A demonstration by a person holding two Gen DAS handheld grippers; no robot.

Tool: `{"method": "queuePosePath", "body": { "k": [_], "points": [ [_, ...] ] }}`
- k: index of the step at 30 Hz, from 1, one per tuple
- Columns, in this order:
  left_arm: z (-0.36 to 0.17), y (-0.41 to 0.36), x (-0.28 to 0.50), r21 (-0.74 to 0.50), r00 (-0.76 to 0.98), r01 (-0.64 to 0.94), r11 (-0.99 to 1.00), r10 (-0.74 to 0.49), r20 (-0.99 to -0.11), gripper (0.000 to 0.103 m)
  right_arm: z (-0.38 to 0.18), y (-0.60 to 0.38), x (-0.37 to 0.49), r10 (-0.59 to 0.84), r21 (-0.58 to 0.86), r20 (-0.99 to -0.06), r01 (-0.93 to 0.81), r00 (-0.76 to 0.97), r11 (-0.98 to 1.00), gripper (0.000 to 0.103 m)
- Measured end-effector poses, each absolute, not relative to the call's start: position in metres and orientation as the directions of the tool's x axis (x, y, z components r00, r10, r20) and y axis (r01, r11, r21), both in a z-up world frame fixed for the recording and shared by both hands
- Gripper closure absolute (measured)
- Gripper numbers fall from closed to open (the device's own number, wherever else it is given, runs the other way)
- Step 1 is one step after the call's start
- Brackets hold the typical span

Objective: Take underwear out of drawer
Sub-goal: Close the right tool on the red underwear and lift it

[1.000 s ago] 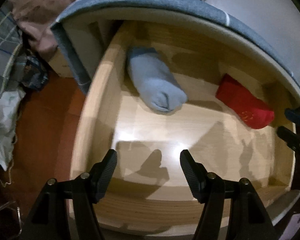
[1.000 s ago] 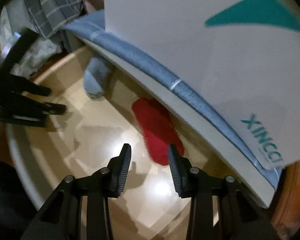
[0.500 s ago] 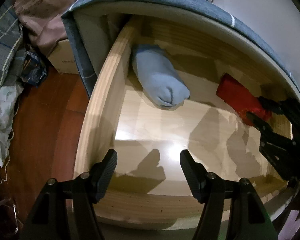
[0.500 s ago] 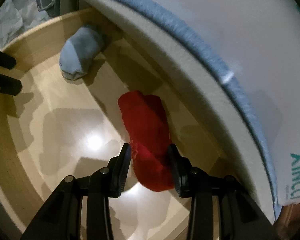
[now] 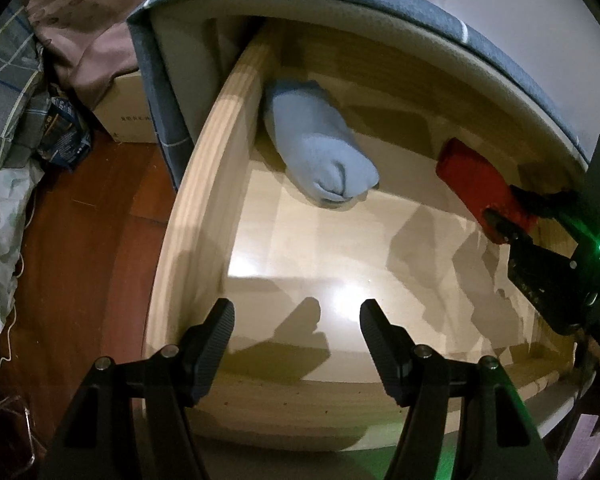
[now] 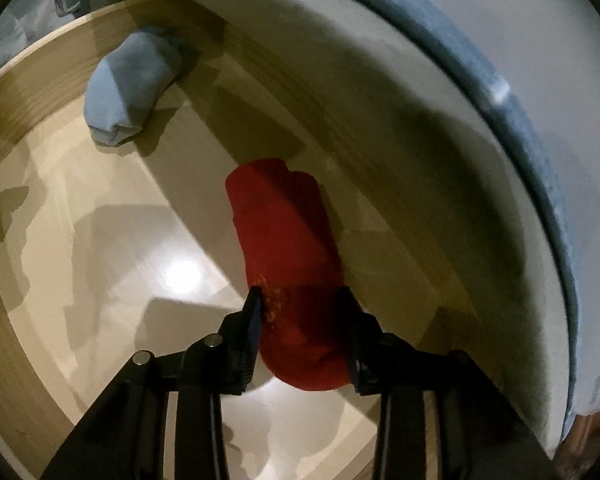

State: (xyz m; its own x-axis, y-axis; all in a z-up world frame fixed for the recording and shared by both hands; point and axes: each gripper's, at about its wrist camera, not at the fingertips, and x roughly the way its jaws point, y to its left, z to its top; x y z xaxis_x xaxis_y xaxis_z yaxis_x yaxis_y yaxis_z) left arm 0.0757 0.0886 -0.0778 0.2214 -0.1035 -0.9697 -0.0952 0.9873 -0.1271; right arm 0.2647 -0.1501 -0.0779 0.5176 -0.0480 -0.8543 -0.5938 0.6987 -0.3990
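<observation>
You are straddling the red underwear (image 6: 288, 248) at lower centre with the right gripper (image 6: 300, 336), pads touching it (not visibly squeezing), while the left gripper (image 5: 296, 344) is hanging spread.

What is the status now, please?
Right gripper straddles red roll, jaws at its sides, grip unconfirmed. Left gripper open, holding nothing. Blue roll untouched in drawer. Nothing in the way.
</observation>
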Motion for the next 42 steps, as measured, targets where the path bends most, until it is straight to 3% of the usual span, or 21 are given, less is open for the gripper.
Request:
{"method": "queuePosePath", "body": {
  "k": [21,35,42],
  "points": [
    [-0.082,0.086,0.076,-0.114,0.219,-0.076,0.991,-0.095,-0.971,0.036,-0.082,-0.189,0.255,-0.080,-0.232,-0.958,-0.585,0.274,0.777,0.072],
    [-0.081,0.083,0.074,-0.106,0.227,-0.025,0.994,-0.098,-0.969,0.036,-0.096,-0.234,0.230,-0.095,-0.133,-0.990,-0.445,0.107,0.885,0.072],
    [-0.067,0.084,0.075,-0.098,0.286,0.094,0.991,-0.121,-0.951,0.036,-0.108,-0.250,0.217,-0.087,-0.087,-0.996,-0.349,0.014,0.933,0.072]
  ]
}}
